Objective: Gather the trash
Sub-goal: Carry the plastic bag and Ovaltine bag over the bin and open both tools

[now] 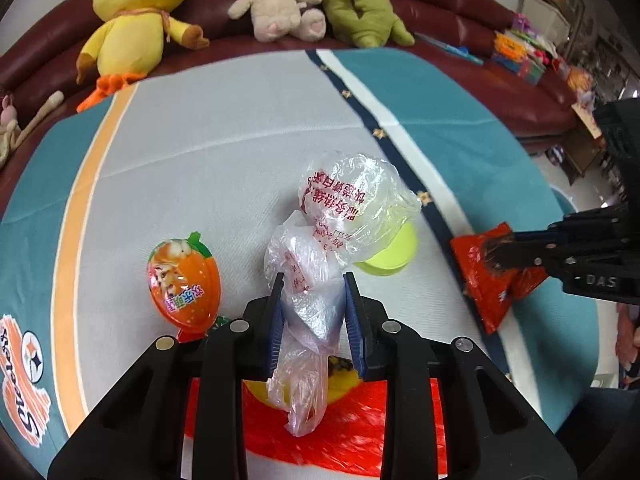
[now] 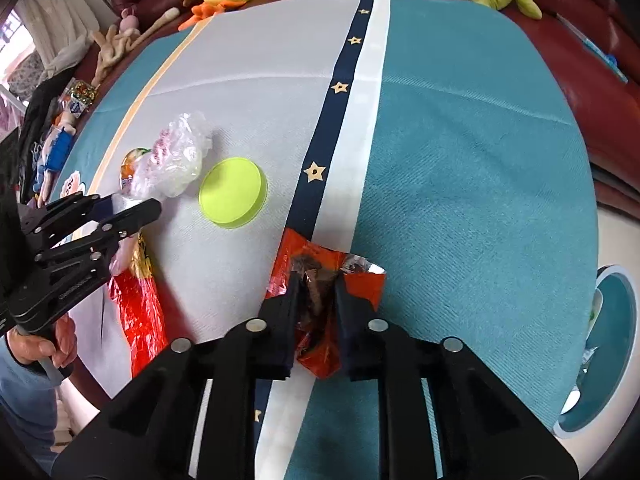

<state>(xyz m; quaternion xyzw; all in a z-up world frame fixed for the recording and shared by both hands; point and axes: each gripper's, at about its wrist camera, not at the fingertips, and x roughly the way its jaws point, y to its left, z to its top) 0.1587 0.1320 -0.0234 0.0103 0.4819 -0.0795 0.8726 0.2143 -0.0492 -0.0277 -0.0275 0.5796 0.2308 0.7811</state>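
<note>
Near the table's (image 1: 248, 120) front edge, the left gripper (image 1: 314, 280) pinches a limp, slippery plastic bag (image 1: 316, 292) mid-bunch; rightward, the right gripper (image 2: 316, 280) clamps a light, crinkly red wrapper (image 2: 320, 264).

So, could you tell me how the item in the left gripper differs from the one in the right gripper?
The left gripper pinches a clear plastic bag, see-through with red print. The right gripper pinches an opaque red foil wrapper, silver inside. The bag billows up; the wrapper is flatter. Both are crumpled and clamped.

"DAS" on right claw (image 1: 494, 256) body, "Sweet" lettering on tablecloth (image 1: 24, 376) corner
</note>
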